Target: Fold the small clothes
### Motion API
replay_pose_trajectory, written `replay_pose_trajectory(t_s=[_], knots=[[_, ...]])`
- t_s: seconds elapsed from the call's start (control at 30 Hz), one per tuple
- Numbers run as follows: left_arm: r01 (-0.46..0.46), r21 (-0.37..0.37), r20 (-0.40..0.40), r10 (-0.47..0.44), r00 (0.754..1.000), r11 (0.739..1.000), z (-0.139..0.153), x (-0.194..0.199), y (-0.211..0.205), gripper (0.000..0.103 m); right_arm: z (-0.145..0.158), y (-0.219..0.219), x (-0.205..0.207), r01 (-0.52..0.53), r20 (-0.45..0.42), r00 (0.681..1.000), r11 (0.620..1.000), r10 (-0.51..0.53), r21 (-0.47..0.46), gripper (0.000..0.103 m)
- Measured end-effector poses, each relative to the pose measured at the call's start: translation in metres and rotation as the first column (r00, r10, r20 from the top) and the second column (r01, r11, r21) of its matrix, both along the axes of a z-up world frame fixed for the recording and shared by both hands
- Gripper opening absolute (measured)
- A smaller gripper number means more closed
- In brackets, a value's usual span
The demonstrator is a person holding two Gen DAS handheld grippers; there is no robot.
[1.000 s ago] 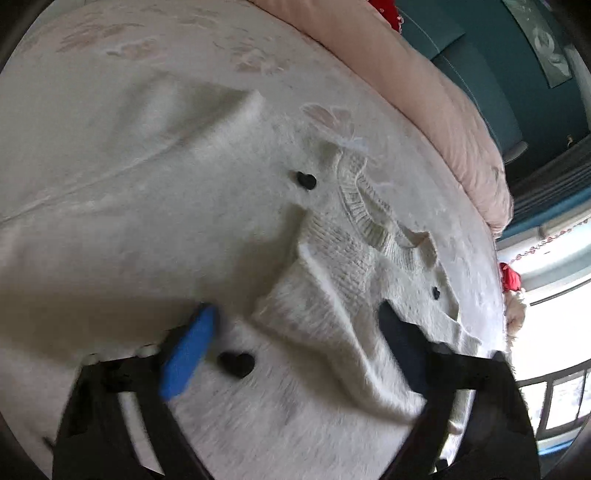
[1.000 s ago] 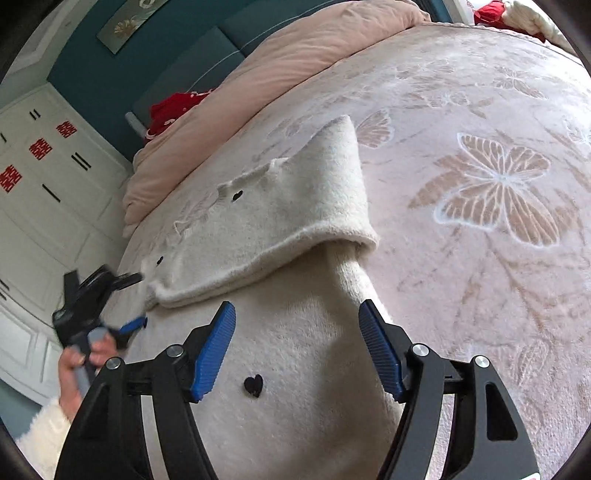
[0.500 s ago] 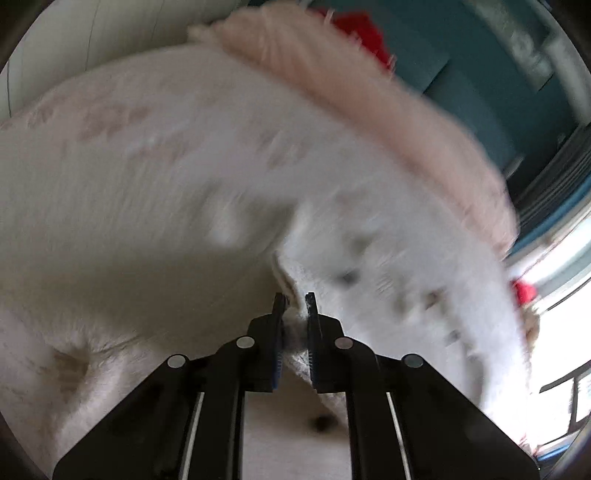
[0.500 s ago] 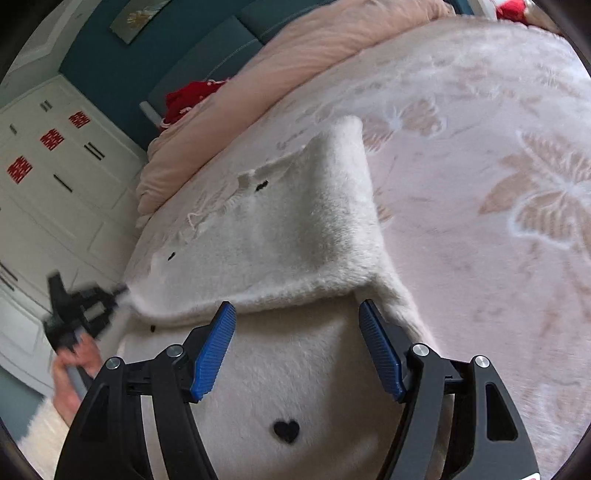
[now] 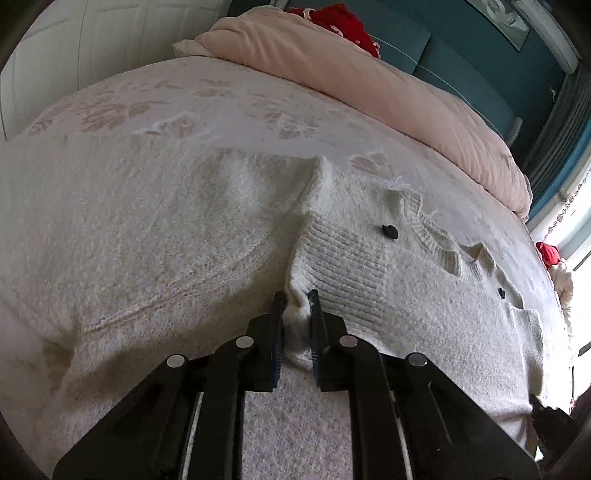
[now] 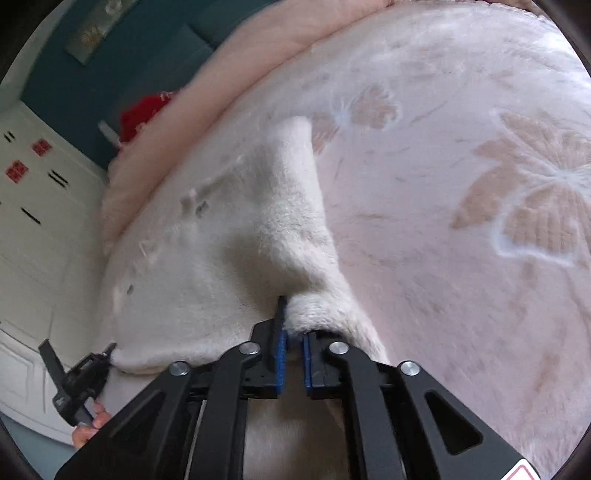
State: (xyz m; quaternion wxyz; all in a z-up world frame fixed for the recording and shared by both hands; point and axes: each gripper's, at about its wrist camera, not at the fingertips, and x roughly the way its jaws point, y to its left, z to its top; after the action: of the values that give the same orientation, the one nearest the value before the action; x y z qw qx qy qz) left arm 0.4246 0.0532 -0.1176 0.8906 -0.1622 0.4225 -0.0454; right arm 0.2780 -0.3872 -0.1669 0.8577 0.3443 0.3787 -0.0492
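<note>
A fluffy white sweater [image 5: 369,258] with small black heart marks lies spread on the bed, partly folded over itself. My left gripper [image 5: 297,299] is shut on the sweater's folded edge beside a ribbed cuff. My right gripper [image 6: 290,325] is shut on the other end of the sweater's [image 6: 236,258] folded edge. The left gripper also shows in the right wrist view [image 6: 107,352], at the far left, pinching the same fold.
The bed cover [image 6: 480,221] is pale pink with butterfly patterns. A rolled pink duvet [image 5: 369,81] and a red cloth [image 5: 340,26] lie at the head of the bed. White cabinets [image 6: 33,206] stand beyond the bed's left side.
Both grippers were open above the sweater a second ago. The left shut on the fold first; now the right has come down and shut on it too.
</note>
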Motion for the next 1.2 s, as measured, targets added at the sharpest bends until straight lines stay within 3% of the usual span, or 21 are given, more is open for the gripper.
replay_pose_trajectory(t_s=[0.07, 0.17, 0.27, 0.4, 0.5, 0.57, 0.6, 0.67, 0.73, 0.83, 0.93, 1.03, 1.1, 1.17, 1.2], knots=[[0.003, 0.008, 0.018, -0.003, 1.000, 1.000, -0.002, -0.003, -0.001, 0.014, 0.018, 0.008, -0.010, 0.000, -0.016, 1.000, 0.997, -0.002, -0.075, 0.009], [0.000, 0.035, 0.043, -0.002, 0.999, 0.999, -0.004, -0.007, -0.003, 0.014, 0.055, 0.026, -0.032, 0.055, 0.064, 0.997, 0.972, -0.042, -0.227, 0.018], [0.001, 0.056, 0.054, -0.004, 0.999, 0.998, -0.004, -0.009, -0.007, 0.014, 0.072, 0.047, -0.008, 0.010, 0.076, 0.997, 0.944, 0.016, -0.330, 0.018], [-0.001, 0.028, 0.060, -0.001, 0.998, 1.000, -0.006, -0.009, -0.003, 0.015, 0.019, 0.051, 0.040, -0.049, -0.085, 0.996, 0.946, 0.023, -0.322, 0.012], [-0.003, -0.012, 0.071, 0.004, 0.998, 1.000, -0.008, -0.012, 0.004, 0.015, 0.010, 0.052, 0.033, -0.019, -0.032, 0.999, 0.941, 0.008, -0.338, 0.012], [-0.016, -0.105, 0.068, 0.024, 0.997, 0.994, -0.007, -0.015, 0.017, 0.017, 0.011, 0.054, 0.031, -0.011, -0.020, 1.000, 0.936, 0.004, -0.353, 0.013], [-0.033, -0.141, 0.059, 0.042, 0.997, 0.989, -0.004, -0.017, 0.024, 0.021, 0.011, 0.056, 0.029, -0.007, -0.011, 1.000, 0.933, 0.004, -0.361, 0.014], [-0.116, -0.206, 0.057, 0.131, 0.990, 0.972, 0.009, -0.035, 0.053, 0.038, 0.012, 0.058, 0.033, -0.007, -0.012, 1.000, 0.925, 0.003, -0.379, 0.014], [-0.202, -0.246, 0.098, 0.232, 0.968, 0.948, 0.025, -0.060, 0.093, 0.066, 0.011, 0.059, 0.028, -0.008, -0.013, 1.000, 0.918, 0.003, -0.395, 0.015], [-0.372, -0.206, 0.101, 0.398, 0.912, 0.905, 0.040, -0.087, 0.178, 0.083, 0.009, 0.064, 0.026, -0.004, -0.012, 1.000, 0.905, -0.001, -0.425, 0.016], [-0.554, -0.148, 0.033, 0.564, 0.825, 0.819, 0.039, -0.097, 0.277, 0.085, 0.008, 0.067, 0.025, -0.002, -0.013, 1.000, 0.895, -0.004, -0.446, 0.016], [-0.684, -0.128, -0.094, 0.678, 0.729, 0.718, 0.023, -0.094, 0.366, 0.083, 0.007, 0.067, 0.024, 0.002, -0.010, 1.000, 0.893, -0.007, -0.449, 0.016], [-0.697, -0.174, -0.101, 0.691, 0.715, 0.696, 0.017, -0.092, 0.390, 0.083, 0.006, 0.068, 0.025, 0.003, -0.012, 1.000, 0.890, -0.009, -0.455, 0.016], [-0.705, -0.139, -0.087, 0.700, 0.708, 0.695, 0.021, -0.081, 0.395, 0.076, 0.006, 0.069, 0.025, 0.002, -0.017, 1.000, 0.886, -0.011, -0.463, 0.017], [-0.698, -0.129, -0.093, 0.692, 0.716, 0.704, 0.020, -0.074, 0.394, 0.058, 0.006, 0.070, 0.026, 0.002, -0.019, 1.000, 0.884, -0.012, -0.468, 0.017]])
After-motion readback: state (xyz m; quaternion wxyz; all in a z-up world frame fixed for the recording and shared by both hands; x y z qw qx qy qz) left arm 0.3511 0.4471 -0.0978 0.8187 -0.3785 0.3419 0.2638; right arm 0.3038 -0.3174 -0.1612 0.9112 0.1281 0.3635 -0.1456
